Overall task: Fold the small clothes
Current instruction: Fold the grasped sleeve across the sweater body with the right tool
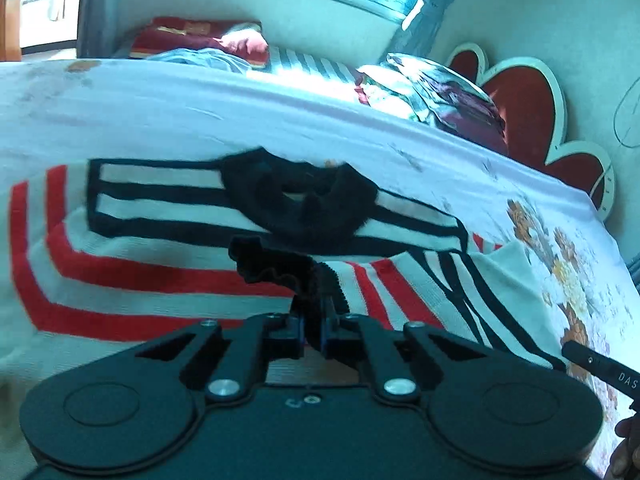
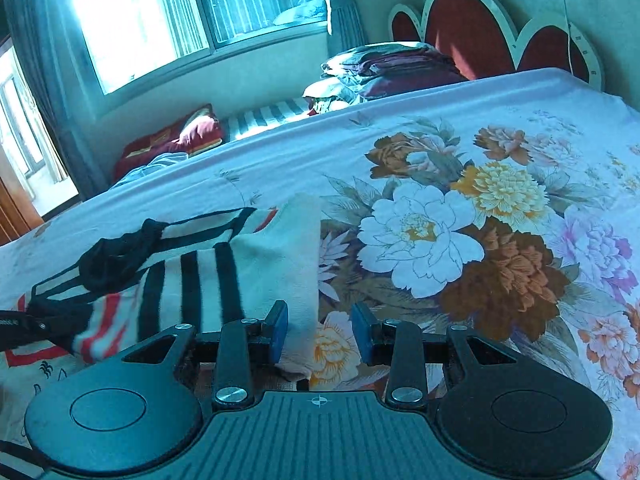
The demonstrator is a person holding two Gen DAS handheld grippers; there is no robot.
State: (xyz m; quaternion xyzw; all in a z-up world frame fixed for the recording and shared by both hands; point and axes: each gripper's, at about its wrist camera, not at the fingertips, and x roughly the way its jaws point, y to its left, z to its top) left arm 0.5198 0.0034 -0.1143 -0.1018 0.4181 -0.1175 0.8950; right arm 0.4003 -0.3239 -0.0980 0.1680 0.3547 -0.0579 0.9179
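A small knit sweater (image 1: pixel 160 280), white with red and black stripes and a black collar (image 1: pixel 304 208), lies spread on the bed. My left gripper (image 1: pixel 316 316) is shut on a black ruffled trim edge (image 1: pixel 280 268) of the sweater, just in front of the collar. In the right wrist view the sweater (image 2: pixel 192 280) lies to the left, its white sleeve (image 2: pixel 296 264) reaching toward me. My right gripper (image 2: pixel 320 332) stands open at the sleeve's end; the cloth lies by the left blue pad (image 2: pixel 278 332) and is not pinched.
The bed has a floral sheet (image 2: pixel 440 220) and a red scalloped headboard (image 2: pixel 460 28). Folded bedding (image 2: pixel 392 68) is stacked near the headboard. A red pillow (image 2: pixel 172 140) lies below the window. A hand (image 1: pixel 628 440) shows at the lower right of the left wrist view.
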